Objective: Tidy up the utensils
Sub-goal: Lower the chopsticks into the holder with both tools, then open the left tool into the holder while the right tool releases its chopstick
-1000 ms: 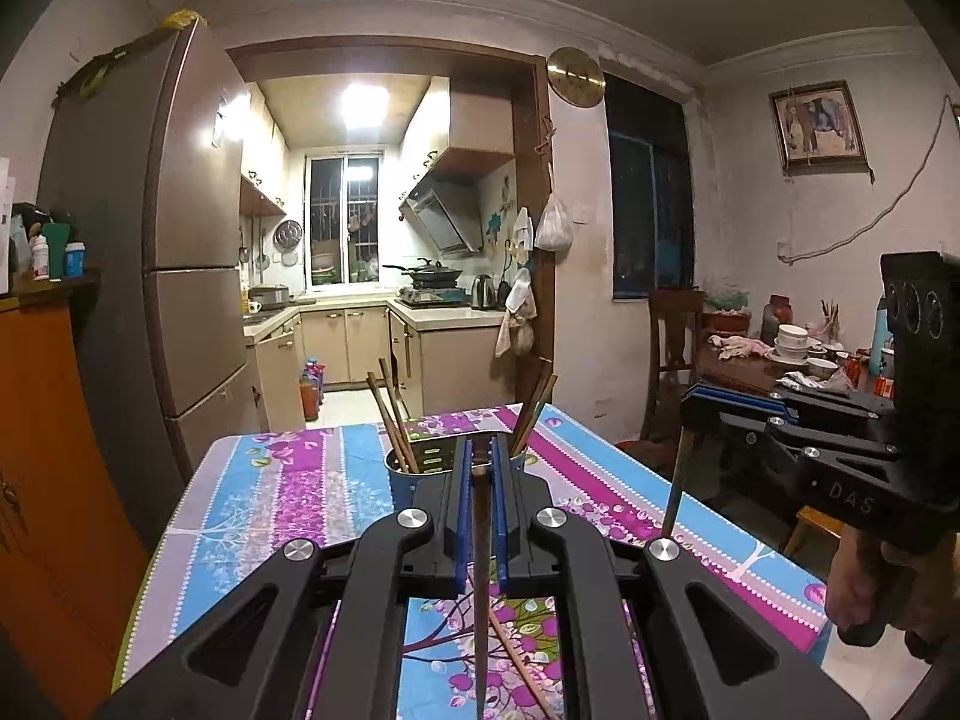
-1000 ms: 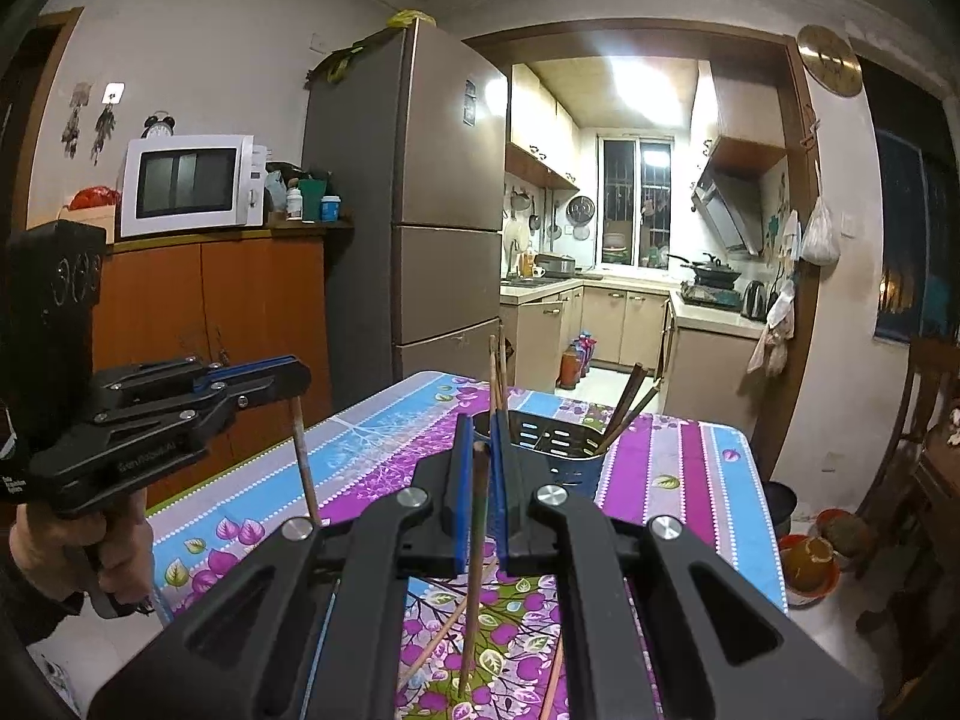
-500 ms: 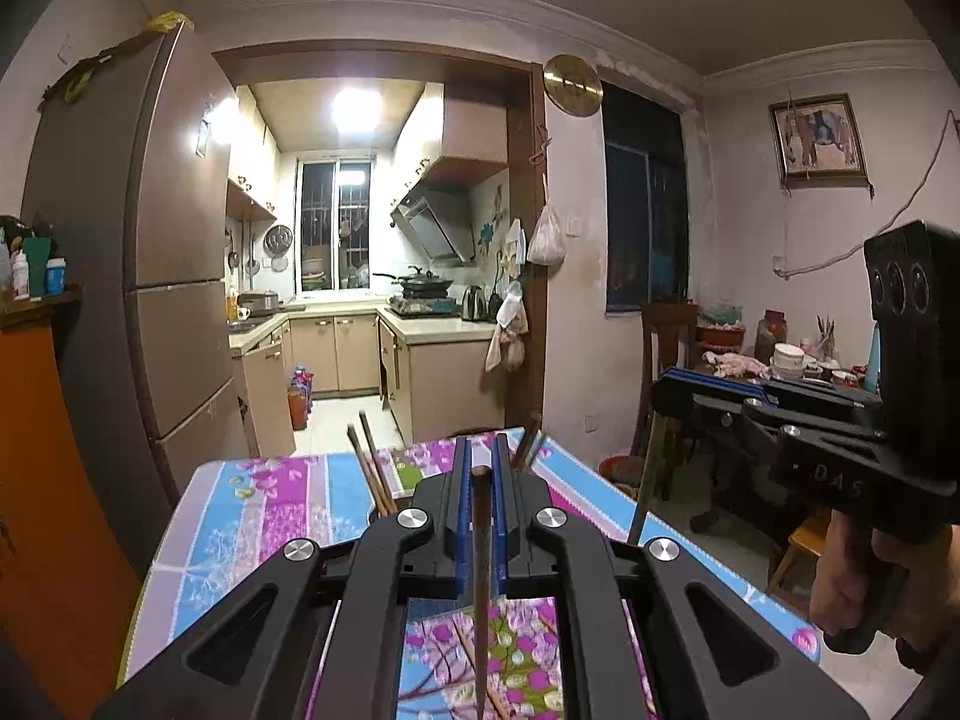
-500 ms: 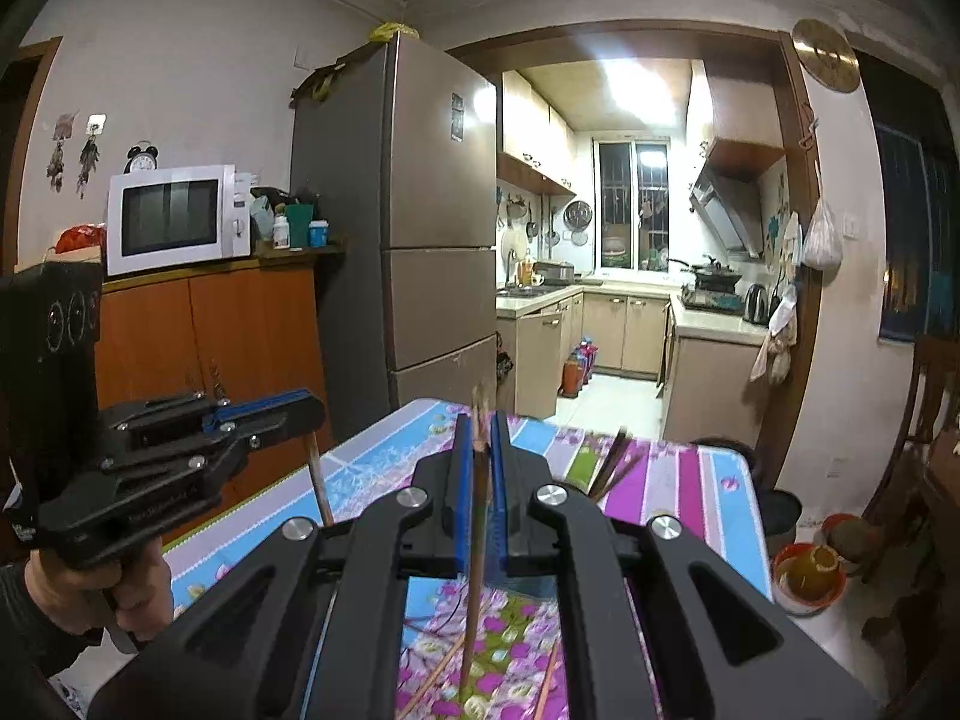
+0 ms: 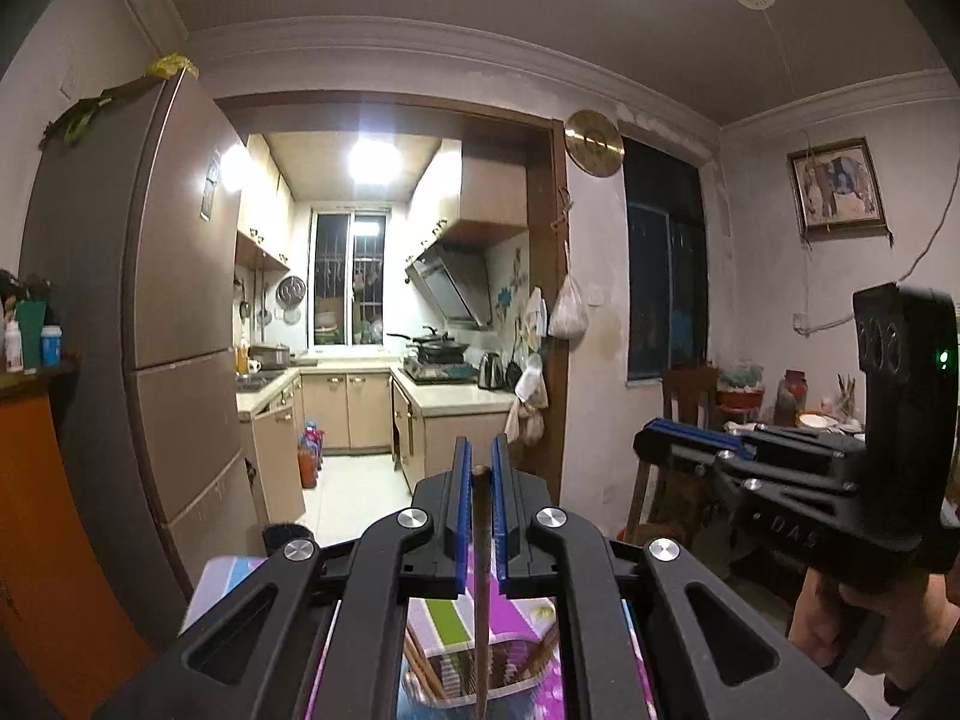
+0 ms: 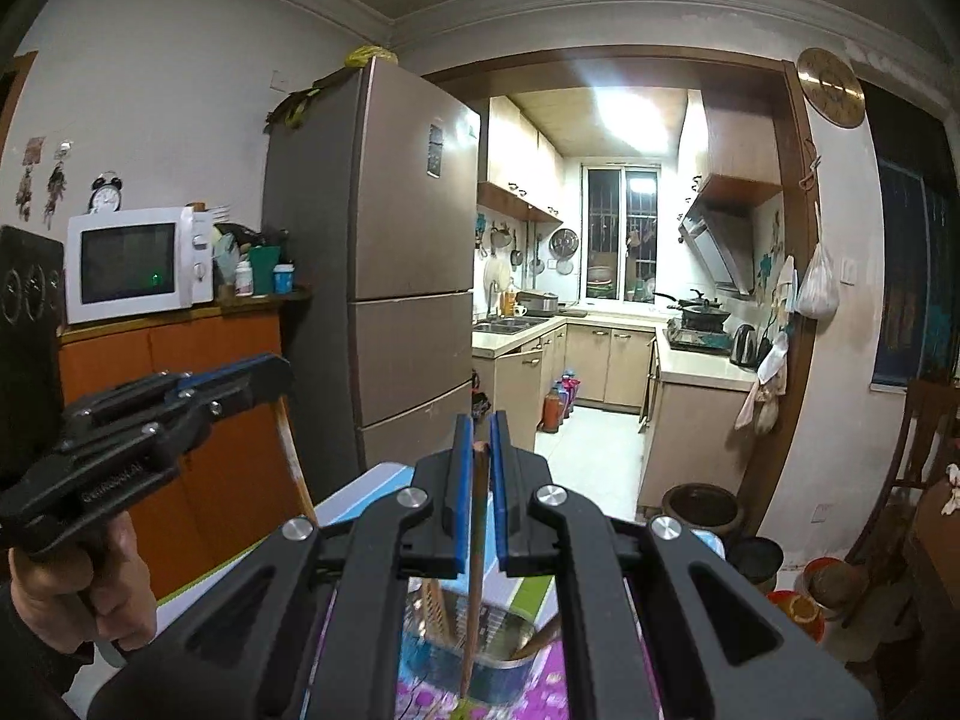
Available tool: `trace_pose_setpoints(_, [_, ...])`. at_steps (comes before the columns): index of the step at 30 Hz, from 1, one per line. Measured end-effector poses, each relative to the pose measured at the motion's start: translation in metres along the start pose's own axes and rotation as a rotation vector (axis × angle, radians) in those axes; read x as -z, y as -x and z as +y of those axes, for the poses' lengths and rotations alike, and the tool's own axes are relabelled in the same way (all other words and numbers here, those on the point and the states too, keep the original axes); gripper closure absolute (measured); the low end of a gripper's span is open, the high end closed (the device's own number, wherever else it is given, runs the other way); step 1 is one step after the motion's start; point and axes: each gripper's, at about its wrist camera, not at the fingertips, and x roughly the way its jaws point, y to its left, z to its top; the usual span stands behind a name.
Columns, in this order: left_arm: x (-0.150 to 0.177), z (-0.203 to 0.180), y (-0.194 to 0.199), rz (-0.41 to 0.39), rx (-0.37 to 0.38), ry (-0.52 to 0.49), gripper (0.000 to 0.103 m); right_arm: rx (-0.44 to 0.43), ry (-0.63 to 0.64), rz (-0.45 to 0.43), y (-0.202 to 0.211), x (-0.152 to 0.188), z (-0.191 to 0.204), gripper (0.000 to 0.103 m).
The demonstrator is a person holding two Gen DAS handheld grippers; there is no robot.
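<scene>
My left gripper (image 5: 478, 462) is shut on a brown chopstick (image 5: 482, 546) that hangs straight down between its blue pads. Below its tip stands the metal utensil holder (image 5: 456, 675) with other chopsticks leaning in it. My right gripper (image 6: 478, 450) is shut on a second chopstick (image 6: 476, 546), which points down into the holder (image 6: 486, 648). The two grippers are held side by side, high above the table. The left wrist view has the right gripper (image 5: 648, 441) at the right. The right wrist view has the left gripper (image 6: 276, 369) at the left, its chopstick (image 6: 294, 462) dangling.
The table (image 6: 360, 483) wears a striped floral cloth and is mostly hidden under the grippers. A tall fridge (image 6: 408, 276) and an orange cabinet (image 6: 180, 360) with a microwave (image 6: 135, 264) stand to the left. A kitchen doorway lies ahead, a wooden chair (image 5: 684, 396) to the right.
Both grippers have risen with their chopsticks still clamped. The table and the holder have dropped to the bottom of both views, and the holder now sits right under the chopstick tips.
</scene>
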Motion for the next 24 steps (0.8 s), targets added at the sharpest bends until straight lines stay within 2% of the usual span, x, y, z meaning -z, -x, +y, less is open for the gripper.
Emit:
trace_pose_setpoints(4, [-0.013, 0.005, -0.025, -0.007, -0.006, -0.007, 0.095, 0.01, 0.007, 0.003, -0.022, -0.009, -0.007, 0.099])
trace_pose_setpoints(8, [-0.01, 0.007, -0.048, 0.006, 0.001, -0.007, 0.095, 0.007, 0.011, 0.01, -0.04, -0.008, -0.012, 0.099])
trace_pose_setpoints(15, [0.022, 0.014, -0.09, 0.07, 0.013, 0.007, 0.095, -0.007, -0.01, 0.054, -0.07, 0.017, -0.026, 0.099])
trace_pose_setpoints(24, [0.061, 0.032, -0.136, 0.164, -0.009, 0.032, 0.095, -0.022, -0.051, 0.139, -0.109, 0.047, -0.04, 0.099])
